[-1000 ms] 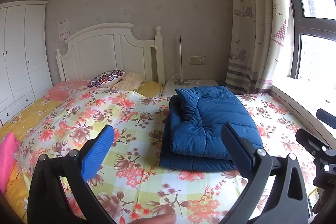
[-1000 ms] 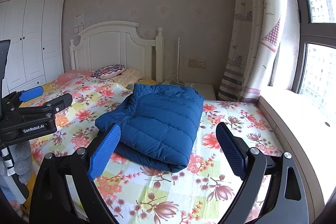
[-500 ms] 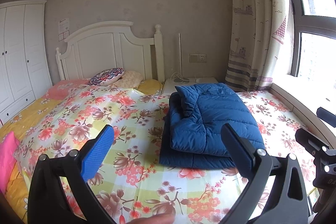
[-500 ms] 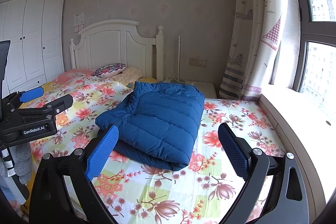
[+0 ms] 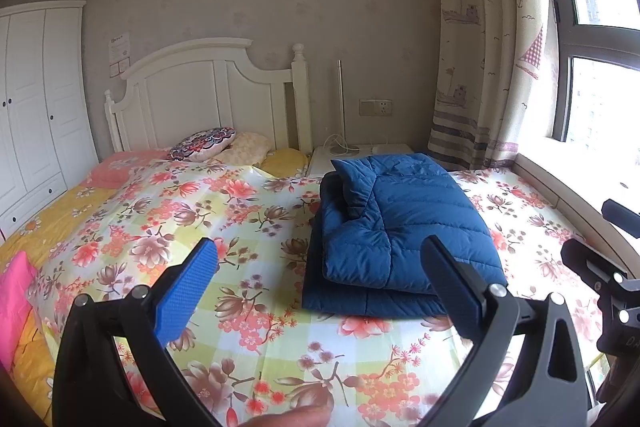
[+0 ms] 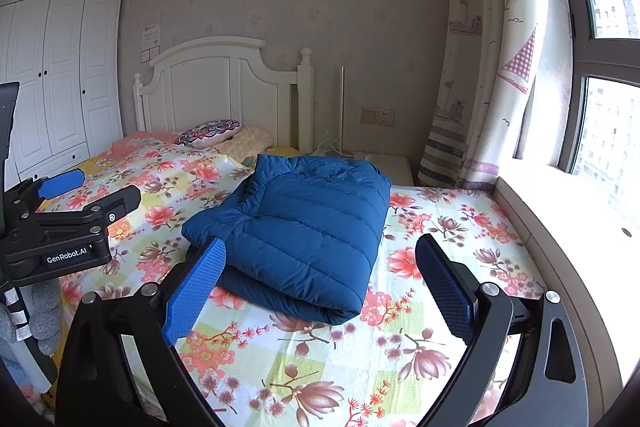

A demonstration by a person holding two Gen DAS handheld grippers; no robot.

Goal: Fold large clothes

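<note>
A blue quilted down jacket [image 5: 396,227] [image 6: 304,227] lies folded into a thick rectangle on the floral bedsheet [image 5: 200,219] [image 6: 420,315]. My left gripper [image 5: 320,283] hovers open in front of the jacket's near edge, with nothing between its fingers. My right gripper [image 6: 320,287] is open too, held back from the jacket's near corner and clear of it. In the right wrist view the left gripper [image 6: 76,203] shows at the left edge. Part of the right gripper's body [image 5: 600,267] shows at the right edge of the left wrist view.
A white headboard [image 5: 208,95] and pillows [image 5: 204,143] stand at the bed's far end. A white nightstand [image 5: 360,151] with cables is behind the jacket. A curtain [image 5: 480,47] and window ledge [image 6: 560,207] run along the right. A white wardrobe [image 6: 52,83] is at the left.
Both grippers have drawn back slightly from the jacket and tilted a little; the folded jacket has not moved.
</note>
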